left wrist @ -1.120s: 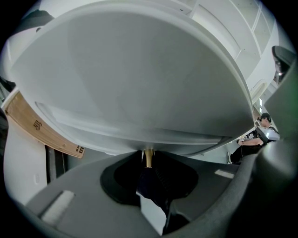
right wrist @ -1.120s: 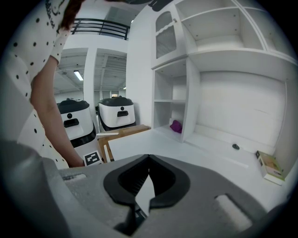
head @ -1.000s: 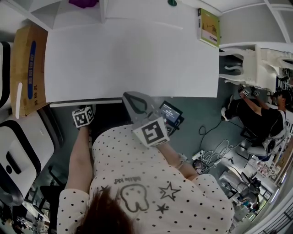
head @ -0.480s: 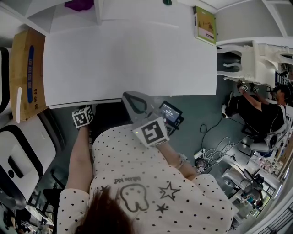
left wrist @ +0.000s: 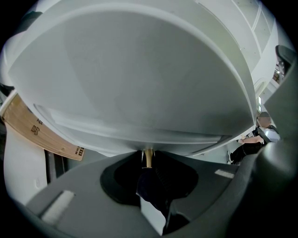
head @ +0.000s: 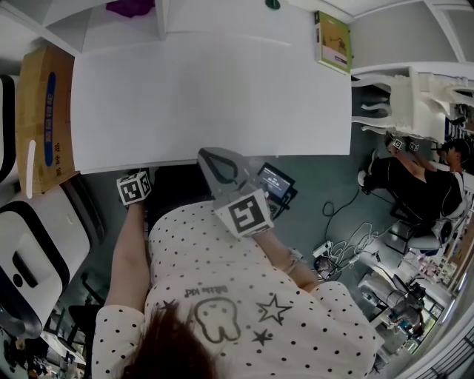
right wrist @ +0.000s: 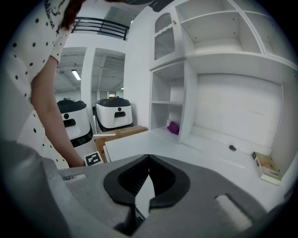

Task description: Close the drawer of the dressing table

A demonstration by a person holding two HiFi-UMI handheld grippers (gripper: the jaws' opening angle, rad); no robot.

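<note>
The white dressing table (head: pixel 207 96) fills the upper head view. A thin strip of its drawer front (head: pixel 141 164) shows just under the front edge. In the left gripper view, the drawer's brass knob (left wrist: pixel 148 157) sits right at the tips of my left gripper (left wrist: pixel 148 163), which is shut on it. That gripper's marker cube (head: pixel 133 189) hangs below the table edge. My right gripper (head: pixel 206 155) rests by the front edge, further right. Its jaws (right wrist: pixel 149 157) are shut with nothing between them.
A cardboard box (head: pixel 44 111) stands left of the table, with white machines (head: pixel 29 252) below it. A green book (head: pixel 333 41) and a purple thing (head: pixel 132 6) lie at the back. A seated person (head: pixel 415 185), a white chair (head: pixel 400 96) and floor cables (head: pixel 348 248) are at the right.
</note>
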